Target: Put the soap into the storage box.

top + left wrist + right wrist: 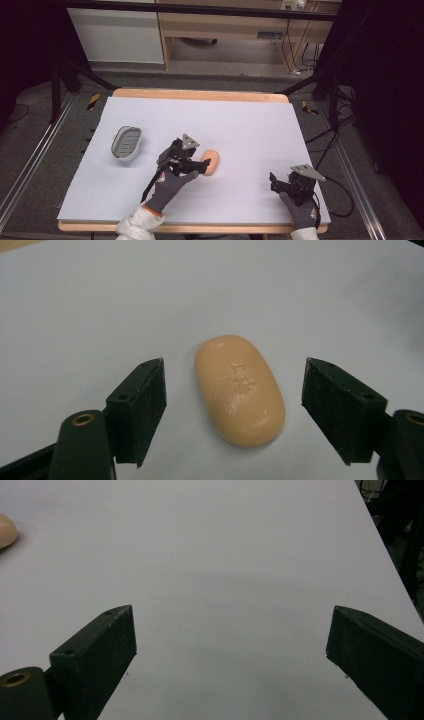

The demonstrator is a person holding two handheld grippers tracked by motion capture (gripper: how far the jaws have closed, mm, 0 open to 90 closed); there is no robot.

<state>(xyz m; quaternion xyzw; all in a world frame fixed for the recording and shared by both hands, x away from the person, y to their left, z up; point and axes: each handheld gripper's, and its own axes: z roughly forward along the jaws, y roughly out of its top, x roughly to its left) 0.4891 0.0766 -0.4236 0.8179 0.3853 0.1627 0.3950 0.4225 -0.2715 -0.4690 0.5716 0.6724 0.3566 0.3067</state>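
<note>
Left gripper (234, 407), jaws spread wide, straddling the peach oval soap bar (239, 389) (embossed face up) without touching it. Soap lies flat near the middle of the white table cover (240, 125). Right gripper (230, 660), likewise released, over bare cover. Grey slotted soap dish (126, 142) lies well apart.

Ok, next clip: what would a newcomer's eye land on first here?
Probably the peach-coloured soap bar lying mid-table on the white sheet, framed between the open jaws of the left gripper. Then the grey soap dish off to its left, and the right gripper, also open, over bare sheet near the right front corner.
</note>
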